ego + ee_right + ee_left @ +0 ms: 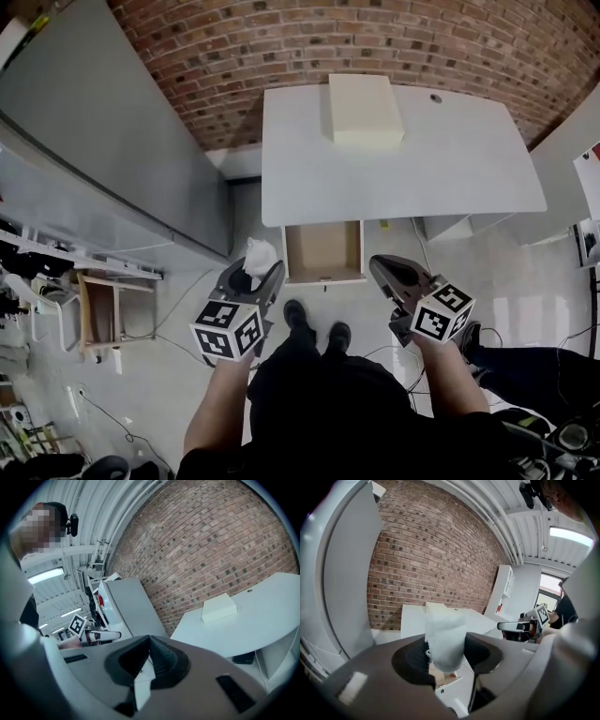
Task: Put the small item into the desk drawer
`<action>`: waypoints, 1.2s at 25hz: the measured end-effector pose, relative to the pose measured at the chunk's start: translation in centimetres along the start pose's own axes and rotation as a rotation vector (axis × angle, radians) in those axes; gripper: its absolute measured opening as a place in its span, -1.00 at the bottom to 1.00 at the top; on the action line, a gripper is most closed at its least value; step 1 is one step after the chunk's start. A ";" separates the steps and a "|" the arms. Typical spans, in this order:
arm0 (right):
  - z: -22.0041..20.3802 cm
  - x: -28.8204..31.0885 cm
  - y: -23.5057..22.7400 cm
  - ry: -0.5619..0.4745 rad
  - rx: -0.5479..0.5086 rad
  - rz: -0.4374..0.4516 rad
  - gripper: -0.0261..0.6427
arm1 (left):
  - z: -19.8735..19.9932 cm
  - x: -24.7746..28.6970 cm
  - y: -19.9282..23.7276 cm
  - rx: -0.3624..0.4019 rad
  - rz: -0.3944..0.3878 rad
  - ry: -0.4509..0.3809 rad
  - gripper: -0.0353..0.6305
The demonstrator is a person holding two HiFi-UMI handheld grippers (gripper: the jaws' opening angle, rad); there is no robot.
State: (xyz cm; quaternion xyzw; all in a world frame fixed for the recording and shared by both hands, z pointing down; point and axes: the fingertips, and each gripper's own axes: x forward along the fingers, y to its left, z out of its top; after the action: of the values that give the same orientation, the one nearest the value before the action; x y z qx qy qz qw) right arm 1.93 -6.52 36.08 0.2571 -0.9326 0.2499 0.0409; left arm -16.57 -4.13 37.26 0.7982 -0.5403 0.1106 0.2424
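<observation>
A crumpled white item [260, 251] sticks up between the pads of my left gripper [255, 269], which is shut on it. In the left gripper view the white item [445, 637] fills the gap between the jaws. The white desk [441, 169] stands ahead, and its drawer [323, 276] is pulled open, brown inside, with nothing visible in it. My left gripper hovers just left of the drawer's front. My right gripper [392, 274] hangs to the right of the drawer; in the right gripper view its tips [149, 641] meet with nothing between them.
A cream box [366, 108] lies at the back of the desk. A grey partition [103, 141] runs along the left, with a brick wall [309, 47] behind. A wooden stand [98, 314] and cables sit on the floor at left. The person's shoes [317, 326] stand before the drawer.
</observation>
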 end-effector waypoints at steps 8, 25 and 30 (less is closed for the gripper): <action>-1.9 1.2 -3.0 0.060 0.018 -0.055 -0.89 | -2.4 4.8 -0.5 -0.002 -0.069 0.078 -0.29; -8.8 6.7 -8.7 0.197 0.091 -0.081 -0.89 | -11.6 16.2 1.3 0.022 -0.171 0.288 -0.30; -12.6 7.4 -10.9 0.239 0.121 -0.085 -0.89 | -15.6 18.4 1.9 0.029 -0.182 0.368 -0.30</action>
State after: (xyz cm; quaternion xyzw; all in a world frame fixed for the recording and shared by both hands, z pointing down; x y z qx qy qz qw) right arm 0.27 -11.89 53.38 0.2665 -0.8926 0.3328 0.1467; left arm -9.79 -11.73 59.22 0.8134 -0.4107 0.2400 0.3348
